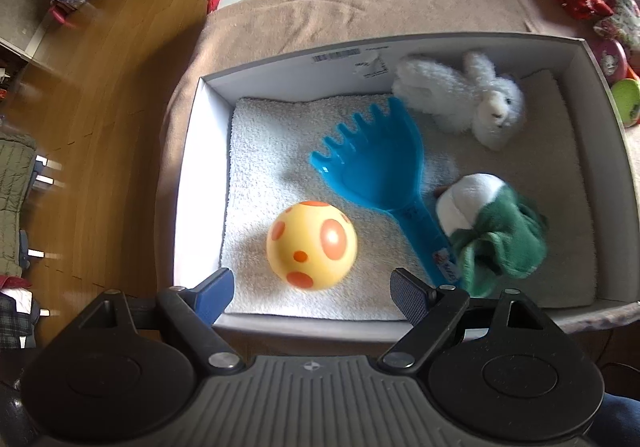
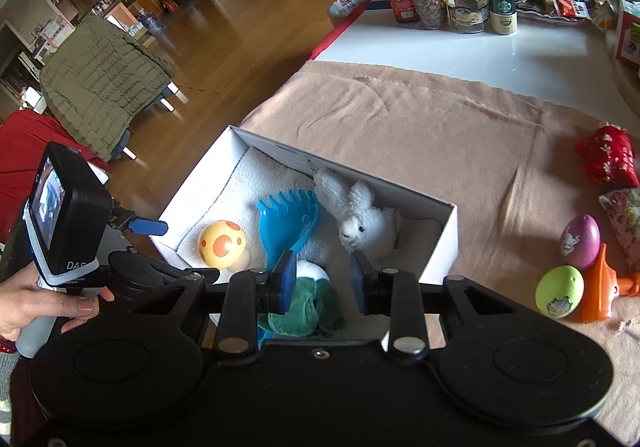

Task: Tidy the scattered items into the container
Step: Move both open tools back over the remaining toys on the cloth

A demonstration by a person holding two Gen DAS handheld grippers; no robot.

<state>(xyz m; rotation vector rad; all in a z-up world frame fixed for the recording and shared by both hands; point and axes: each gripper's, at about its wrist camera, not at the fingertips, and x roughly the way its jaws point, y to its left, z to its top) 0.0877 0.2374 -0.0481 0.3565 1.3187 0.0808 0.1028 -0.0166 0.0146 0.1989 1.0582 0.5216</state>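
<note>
The white cardboard box (image 1: 600,135) fills the centre of the left wrist view, lined with a white towel (image 1: 256,151). Inside lie a yellow ball with orange spots (image 1: 311,245), a blue toy rake (image 1: 380,171), a white plush rabbit (image 1: 464,97) at upper right and a green-and-white plush toy (image 1: 492,231) at lower right.

The left tool (image 1: 313,293) hangs over the box's near edge, fingers spread wide and empty. The right tool (image 2: 322,281) hovers above the green plush, partly open, gripping nothing.

On the tan cloth over the tabletop (image 2: 400,119), at the right wrist view's right edge, wait a green egg (image 2: 559,290), a pink egg (image 2: 580,241), an orange toy (image 2: 600,287) and a red pouch (image 2: 610,161).

This looks like the gap between placements. Next, the right tool should swing right toward the eggs and close gently around one; they may roll.
</note>
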